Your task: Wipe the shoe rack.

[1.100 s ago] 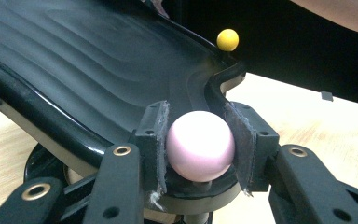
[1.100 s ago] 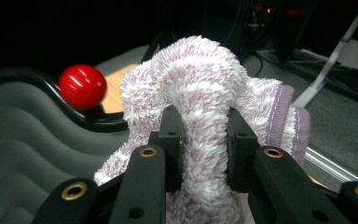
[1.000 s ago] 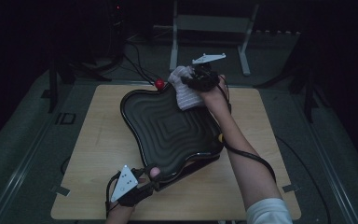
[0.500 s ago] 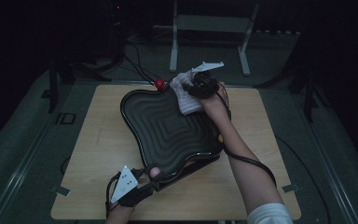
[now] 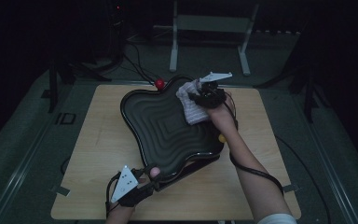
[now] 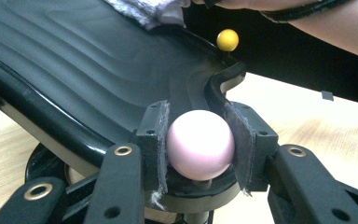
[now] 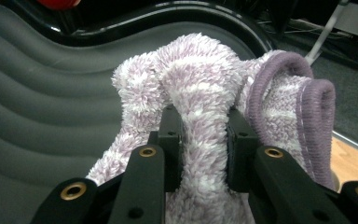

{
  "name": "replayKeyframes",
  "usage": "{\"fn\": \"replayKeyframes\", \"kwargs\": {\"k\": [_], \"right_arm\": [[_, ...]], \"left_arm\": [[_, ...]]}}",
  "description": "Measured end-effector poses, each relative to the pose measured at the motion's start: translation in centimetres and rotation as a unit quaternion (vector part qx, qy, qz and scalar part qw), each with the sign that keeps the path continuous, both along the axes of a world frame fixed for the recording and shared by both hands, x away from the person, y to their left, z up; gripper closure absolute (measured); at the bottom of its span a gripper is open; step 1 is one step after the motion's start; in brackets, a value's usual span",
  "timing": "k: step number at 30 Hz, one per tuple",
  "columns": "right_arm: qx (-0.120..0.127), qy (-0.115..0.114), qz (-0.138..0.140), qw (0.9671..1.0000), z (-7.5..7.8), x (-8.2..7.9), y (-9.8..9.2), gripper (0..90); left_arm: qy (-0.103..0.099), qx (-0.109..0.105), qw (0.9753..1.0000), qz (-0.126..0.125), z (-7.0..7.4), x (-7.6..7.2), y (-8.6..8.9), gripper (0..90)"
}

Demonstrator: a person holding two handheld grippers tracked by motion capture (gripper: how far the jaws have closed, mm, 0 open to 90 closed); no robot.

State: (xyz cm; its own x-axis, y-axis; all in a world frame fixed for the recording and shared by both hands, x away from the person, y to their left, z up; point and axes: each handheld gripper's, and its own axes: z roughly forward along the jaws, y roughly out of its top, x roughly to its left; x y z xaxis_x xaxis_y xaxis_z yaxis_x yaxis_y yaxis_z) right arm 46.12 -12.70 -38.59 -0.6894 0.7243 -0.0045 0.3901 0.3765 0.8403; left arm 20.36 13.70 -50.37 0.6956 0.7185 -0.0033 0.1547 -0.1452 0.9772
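The tray (image 5: 168,126) covers the table's (image 5: 98,154) middle, so free passage lies over bare wood left of it and along the near right edge. On the tray, the ribbed middle and left are open; the cloth (image 5: 192,103) blocks the far right corner. Red (image 5: 159,84), yellow (image 5: 221,138) and pink (image 5: 154,172) knobs stand up at the rim.

A wavy-edged black ridged tray (image 5: 156,123) sits on the pale wooden table (image 5: 98,154); the right gripper (image 5: 204,95) presses a fluffy lilac-and-white cloth (image 5: 191,105) onto it.

Black ridged tray (image 5: 168,126), lilac-and-white fluffy sock (image 7: 205,93), pink ball (image 6: 200,144), yellow ball (image 6: 227,40), red ball (image 5: 159,84).
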Motion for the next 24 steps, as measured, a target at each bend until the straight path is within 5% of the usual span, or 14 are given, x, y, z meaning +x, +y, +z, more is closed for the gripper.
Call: {"fn": "replayKeyframes", "kwargs": {"k": [24], "right_arm": [[-0.013,0.019,0.011,0.9997,-3.0,-5.3,-3.1,73.0]], "left_arm": [[0.004,-0.003,1.0000,0.001,0.0,0.0,0.0,60.3]]}}
